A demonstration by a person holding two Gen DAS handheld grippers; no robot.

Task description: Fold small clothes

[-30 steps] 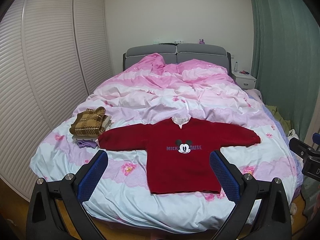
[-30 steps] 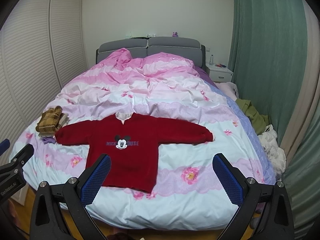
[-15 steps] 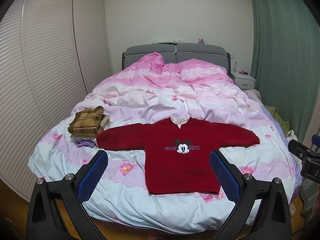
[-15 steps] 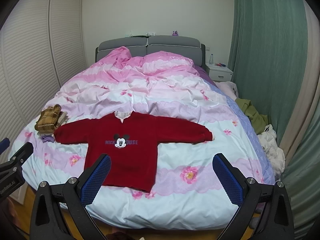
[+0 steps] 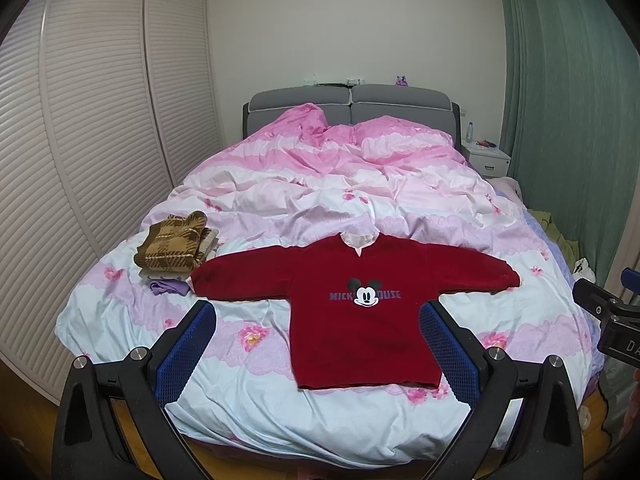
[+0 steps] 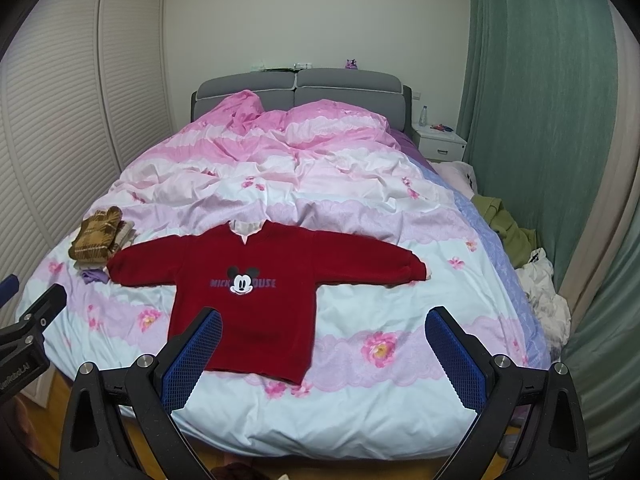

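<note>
A small red sweater (image 5: pixel 360 304) (image 6: pixel 248 280) with a cartoon mouse face lies flat on the bed, front up, both sleeves spread out sideways. My left gripper (image 5: pixel 316 344) hangs open above the foot of the bed, its blue pads (image 5: pixel 188 348) empty and well short of the sweater's hem. My right gripper (image 6: pixel 324 352) is open too, held to the right of the sweater, nothing between its fingers. Each gripper's body shows at the edge of the other view.
A folded brown plaid garment (image 5: pixel 172 246) sits on a small stack with a purple piece (image 5: pixel 168 286) at the bed's left. The pink and white duvet (image 5: pixel 340 184) is rumpled toward the grey headboard (image 5: pixel 352 108). Clothes (image 6: pixel 508 228) are piled right of the bed; a nightstand (image 6: pixel 440 146) stands by the curtain.
Both grippers have drifted slightly back and up from the bed, so the sweater sits a little higher in view. Nothing was grasped; the sweater has not moved.
</note>
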